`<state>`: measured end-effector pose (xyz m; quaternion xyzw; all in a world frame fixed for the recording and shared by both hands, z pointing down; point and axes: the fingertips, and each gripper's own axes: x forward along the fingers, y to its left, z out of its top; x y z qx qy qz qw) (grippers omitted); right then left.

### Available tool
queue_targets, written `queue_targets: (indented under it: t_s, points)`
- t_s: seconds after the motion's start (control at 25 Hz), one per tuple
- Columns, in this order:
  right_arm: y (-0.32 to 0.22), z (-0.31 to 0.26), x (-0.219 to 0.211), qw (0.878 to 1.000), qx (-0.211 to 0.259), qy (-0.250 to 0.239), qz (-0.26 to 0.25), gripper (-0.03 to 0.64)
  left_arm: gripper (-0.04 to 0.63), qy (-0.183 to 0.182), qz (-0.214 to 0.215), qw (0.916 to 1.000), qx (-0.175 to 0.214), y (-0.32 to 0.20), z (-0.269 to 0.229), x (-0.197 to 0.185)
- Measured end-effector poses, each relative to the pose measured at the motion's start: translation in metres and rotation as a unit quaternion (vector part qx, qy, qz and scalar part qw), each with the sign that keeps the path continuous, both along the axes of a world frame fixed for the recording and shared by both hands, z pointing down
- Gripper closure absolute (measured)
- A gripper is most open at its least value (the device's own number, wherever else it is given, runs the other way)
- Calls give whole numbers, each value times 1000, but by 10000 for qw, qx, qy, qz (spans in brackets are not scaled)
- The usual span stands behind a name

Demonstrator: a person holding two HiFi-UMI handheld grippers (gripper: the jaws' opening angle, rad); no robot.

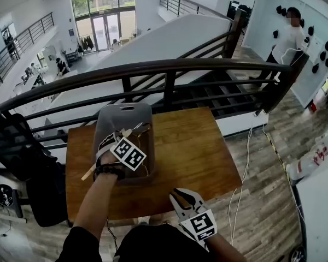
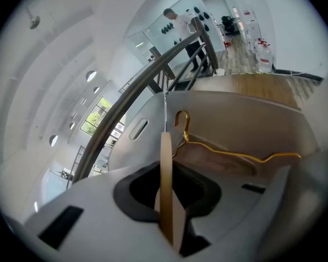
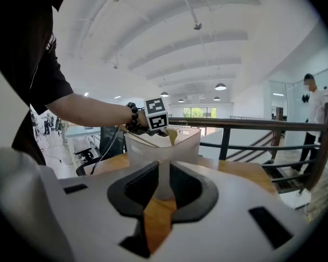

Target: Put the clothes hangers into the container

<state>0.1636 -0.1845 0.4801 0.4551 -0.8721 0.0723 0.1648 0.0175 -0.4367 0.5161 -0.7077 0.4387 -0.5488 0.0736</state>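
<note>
The wooden table [image 1: 208, 157] is standing against the railing [image 1: 169, 67], and the grey container [image 1: 106, 121] is sitting on its far left part. A gold wire hanger [image 2: 229, 154] is lying inside that container. I am holding my left gripper [image 1: 122, 137] over the container's open top, its jaws clamping a wooden hanger [image 2: 166, 168] edge-on, with the metal hook pointing down into the container. I am keeping my right gripper [image 1: 181, 196] above the table's near edge, its jaws standing narrowly apart and gripping nothing.
</note>
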Motion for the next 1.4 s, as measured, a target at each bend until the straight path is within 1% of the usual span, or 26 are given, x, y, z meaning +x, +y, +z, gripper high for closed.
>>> queue_targets:
  t_s: [0.16,0.28,0.36,0.4,0.44,0.48,0.52,0.56,0.6,0.72,0.8,0.88,0.96,1.0,1.12,1.2,1.32,1.36,1.4]
  points:
    - [-12,0,-1,10000,-39,40,56,558,535,-56,208,9998,-3,-1,7,9]
    - [-17,0,-5,10000,-55,53,64,558,535,-167,359,9992,-35,0,12,10]
    - [-19,1,-8,10000,-62,43,48,557,533,-127,500,9986,-116,4,15,12]
    - [-20,2,-9,10000,-67,38,35,557,527,10,551,9982,-221,8,17,16]
    - [-21,3,-9,10000,-71,34,24,558,503,248,572,9973,-385,12,19,20]
    - [-22,3,-10,10000,-73,29,16,557,434,561,566,9951,-584,17,21,25]
    - [-23,4,-11,10000,-71,23,9,557,336,890,554,9916,-756,22,20,30]
    - [-24,3,-12,10000,-63,16,0,558,318,1162,555,9881,-846,26,18,33]
    - [-25,2,-14,10000,-49,11,-13,557,318,1321,579,9859,-852,29,14,34]
    - [-29,-1,-20,10000,11,-5,-60,558,318,1388,691,9859,-623,35,1,28]
    - [-33,-3,-23,9999,64,-5,-93,558,318,1544,694,9844,-489,40,-8,24]
    - [-37,-6,-26,9998,131,11,-136,555,319,1831,679,9799,-396,44,-18,23]
    - [-40,-11,-27,9996,222,45,-178,552,319,2178,663,9733,-280,48,-31,22]
    - [-41,-14,-26,9994,267,55,-196,551,323,2355,659,9694,-198,50,-39,23]
    - [-41,-21,-22,9993,289,69,-247,551,373,2829,673,9567,136,59,-62,24]
    - [-41,-25,-18,9993,294,21,-247,554,430,3072,672,9483,428,67,-79,22]
    - [-42,-38,-13,9985,459,-191,-208,555,522,3400,602,9344,878,81,-105,14]
    - [-41,-41,-11,9983,497,-232,-203,555,548,3515,578,9289,1013,87,-113,11]
    - [-39,-44,-8,9980,536,-256,-204,555,559,3631,562,9231,1133,94,-119,9]
